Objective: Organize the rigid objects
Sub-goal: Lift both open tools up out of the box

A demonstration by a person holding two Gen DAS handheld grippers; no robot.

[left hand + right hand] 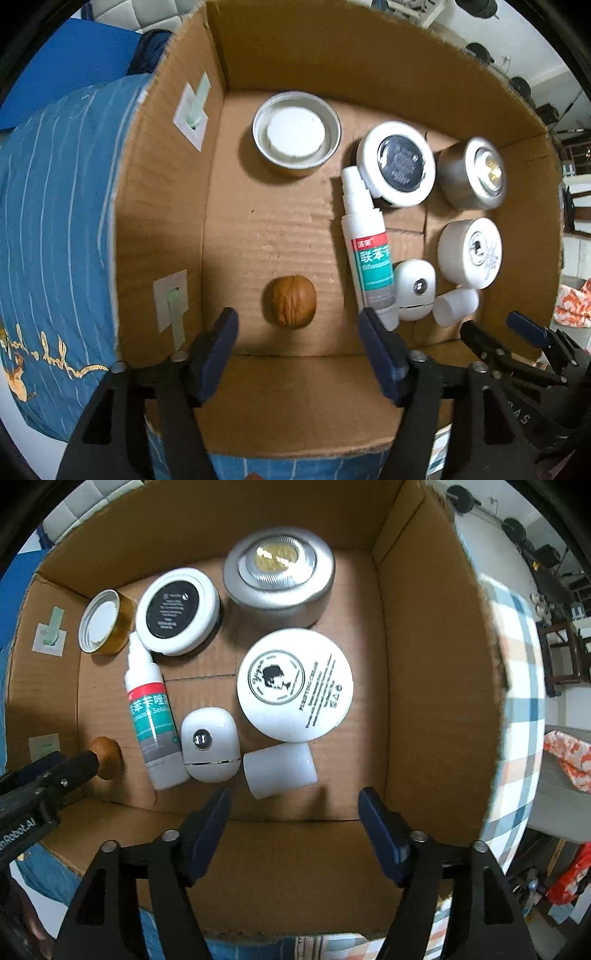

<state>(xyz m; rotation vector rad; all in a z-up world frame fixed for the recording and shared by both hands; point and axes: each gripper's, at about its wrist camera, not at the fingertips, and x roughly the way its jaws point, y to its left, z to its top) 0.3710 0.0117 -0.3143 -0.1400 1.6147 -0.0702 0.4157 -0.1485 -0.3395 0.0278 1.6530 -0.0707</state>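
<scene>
An open cardboard box (pixel 166 206) holds the objects. A walnut (pixel 290 301) lies on its floor just ahead of my left gripper (pixel 297 332), which is open and empty. My right gripper (pixel 295 808) is open and empty, above a small white cap (pixel 279 769). The left gripper's fingers (pixel 55 771) show at the left of the right wrist view, next to the walnut (pixel 107 757). A white spray bottle (pixel 367 243) (pixel 153 716), a white egg-shaped device (pixel 210 744), a white cream jar (pixel 295 685), a silver puck (pixel 279 576), a black-topped tin (pixel 177 611) and a gold-sided lid (pixel 101 622) lie in the box.
The box sits on blue striped fabric (pixel 48 229). Its near wall (pixel 295 871) is under both grippers. Two taped patches (pixel 192 110) are on the left wall. The right gripper's fingers (pixel 524 325) show at the right of the left wrist view. A checked cloth (pixel 517 701) lies to the right.
</scene>
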